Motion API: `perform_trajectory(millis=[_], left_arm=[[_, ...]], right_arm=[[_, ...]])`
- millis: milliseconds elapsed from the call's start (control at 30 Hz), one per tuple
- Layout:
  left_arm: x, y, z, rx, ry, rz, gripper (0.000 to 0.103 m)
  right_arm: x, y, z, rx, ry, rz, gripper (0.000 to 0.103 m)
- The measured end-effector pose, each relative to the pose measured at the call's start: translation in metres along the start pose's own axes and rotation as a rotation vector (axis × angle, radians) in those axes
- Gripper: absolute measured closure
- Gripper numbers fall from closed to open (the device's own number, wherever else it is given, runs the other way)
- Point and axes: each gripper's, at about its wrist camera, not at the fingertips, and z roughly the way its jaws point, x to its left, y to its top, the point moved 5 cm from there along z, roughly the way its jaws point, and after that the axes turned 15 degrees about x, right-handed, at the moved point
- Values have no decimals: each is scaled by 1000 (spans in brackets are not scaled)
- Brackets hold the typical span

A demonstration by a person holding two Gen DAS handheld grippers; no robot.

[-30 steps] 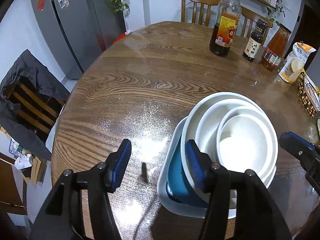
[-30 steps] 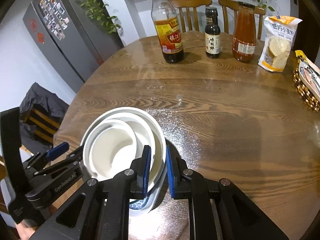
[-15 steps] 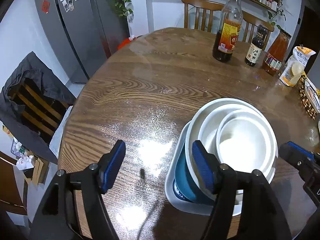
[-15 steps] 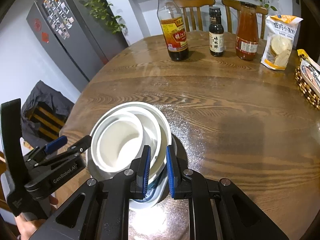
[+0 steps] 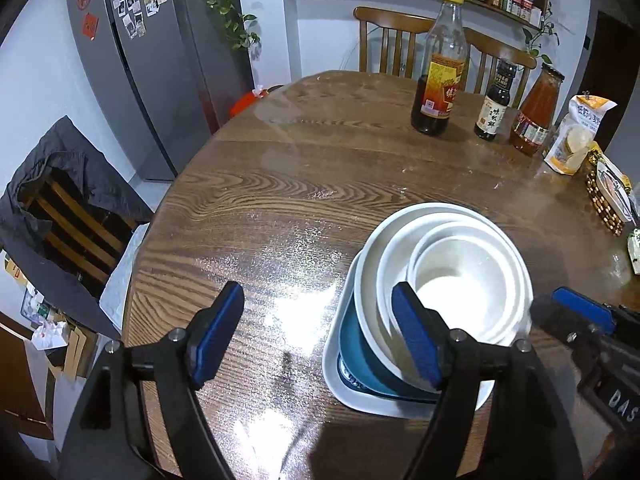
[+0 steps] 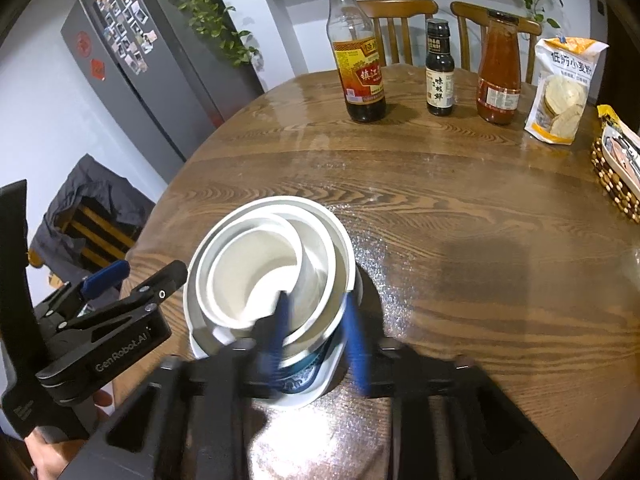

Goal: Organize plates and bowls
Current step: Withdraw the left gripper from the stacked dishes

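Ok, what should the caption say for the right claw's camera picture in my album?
Right claw opening around the rim of the stacked white bowls on the round wooden table.

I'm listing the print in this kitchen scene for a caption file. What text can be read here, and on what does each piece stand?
"GenRobot.AI": on the left gripper's black body.
"镇江": on the tall vinegar bottle, on its yellow and red label; the rest is too small.
"味极鲜": on the small dark sauce bottle.
"低筋小麦粉": on the flour bag.
"DAS": partial letters on the right gripper's body.
Red jar label, fridge magnets: unreadable.
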Motion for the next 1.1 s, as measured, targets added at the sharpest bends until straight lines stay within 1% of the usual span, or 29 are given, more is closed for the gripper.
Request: perform_trajectory(millis=[67,333,467,533,600,967,1100], left_arm=[[0,-1,-3,-9,4,3,23],[0,-5,-11,-33,5,3,19],[0,-6,-15,-42,3,2,16],[0,-7,-16,-46,1,3,14],[0,-8,-18,-51,5,4,10],[2,-12,-26,-75,4,14,4],[2,-15,-26,-69,-2,15,1]], right_arm=[[0,-2,-2,-11,1,2,45],[-2,-5,-8,-24,-11,-6,44],[-2,-9,-10,-26,-18,-8,39],[-1,-11,-11,-27,-22,-12,39],[-1,-13,-13,-28,-27,-15,39],[2,-24,-10,-16,-46,-38,38],[4,-27,-9,-8,-50,-43,38]])
